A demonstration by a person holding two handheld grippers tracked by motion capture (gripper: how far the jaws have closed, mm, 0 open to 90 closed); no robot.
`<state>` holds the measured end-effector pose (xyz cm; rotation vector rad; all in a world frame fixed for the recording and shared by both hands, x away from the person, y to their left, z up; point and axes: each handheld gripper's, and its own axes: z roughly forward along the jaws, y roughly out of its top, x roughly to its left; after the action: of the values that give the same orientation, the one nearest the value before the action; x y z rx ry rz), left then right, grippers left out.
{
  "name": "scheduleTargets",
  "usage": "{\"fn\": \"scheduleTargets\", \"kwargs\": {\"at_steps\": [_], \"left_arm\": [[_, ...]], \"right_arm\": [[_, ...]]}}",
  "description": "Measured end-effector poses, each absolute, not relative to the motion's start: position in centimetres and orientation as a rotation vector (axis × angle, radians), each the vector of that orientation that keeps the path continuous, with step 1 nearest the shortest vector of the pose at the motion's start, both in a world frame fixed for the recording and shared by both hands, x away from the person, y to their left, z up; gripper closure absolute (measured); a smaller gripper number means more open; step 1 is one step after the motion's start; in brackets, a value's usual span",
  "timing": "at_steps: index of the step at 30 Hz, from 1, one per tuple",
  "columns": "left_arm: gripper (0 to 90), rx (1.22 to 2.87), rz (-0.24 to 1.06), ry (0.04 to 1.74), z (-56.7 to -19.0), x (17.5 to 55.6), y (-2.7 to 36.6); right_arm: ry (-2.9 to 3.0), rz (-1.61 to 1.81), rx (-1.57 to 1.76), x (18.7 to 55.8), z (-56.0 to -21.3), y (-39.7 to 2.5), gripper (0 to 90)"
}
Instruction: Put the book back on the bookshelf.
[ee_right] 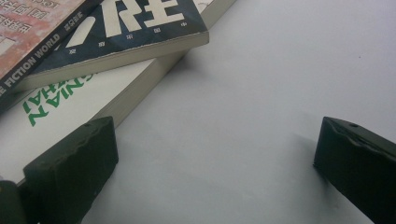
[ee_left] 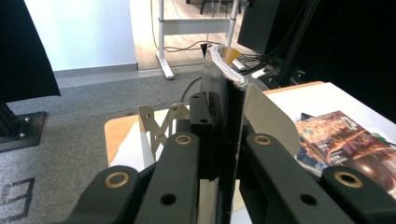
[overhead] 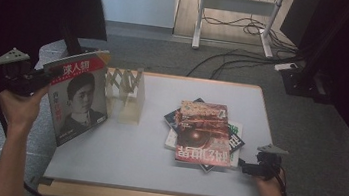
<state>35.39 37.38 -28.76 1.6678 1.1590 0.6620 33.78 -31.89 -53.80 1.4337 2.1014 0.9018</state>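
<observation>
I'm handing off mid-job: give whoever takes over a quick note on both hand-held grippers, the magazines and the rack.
Left hand-held gripper: shut on the portrait magazine, held upright just left of the wooden rack.
Right hand-held gripper: open, low over the table, beside the magazine stack.
Done: one magazine lifted.
Left: probably set it in the rack, then take the stack's magazines.

Your magazine (ee_left: pixel 231 121) runs edge-on between the fingers (ee_left: pixel 180 177), its cover unseen there. The lower books (overhead: pixel 235 141) lie mostly covered; the rack (overhead: pixel 130 95) is partly hidden behind your magazine.
</observation>
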Motion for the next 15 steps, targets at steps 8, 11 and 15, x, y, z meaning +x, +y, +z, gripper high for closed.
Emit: {"fn": "scheduleTargets", "kwargs": {"at_steps": [8,11,15], "left_arm": [[86.7,1.618,0.676,1.165,-29.5,37.0,36.7],[86.7,1.599,0.688,1.163,-29.6,37.6,36.3],[86.7,1.583,0.716,1.147,-30.1,37.9,35.8]], "right_arm": [[2.102,0.902,1.434,33.8,-53.8,-31.9,0.0],[2.102,0.902,1.434,33.8,-53.8,-31.9,0.0],[2.101,0.902,1.434,33.8,-53.8,-31.9,0.0]]}}
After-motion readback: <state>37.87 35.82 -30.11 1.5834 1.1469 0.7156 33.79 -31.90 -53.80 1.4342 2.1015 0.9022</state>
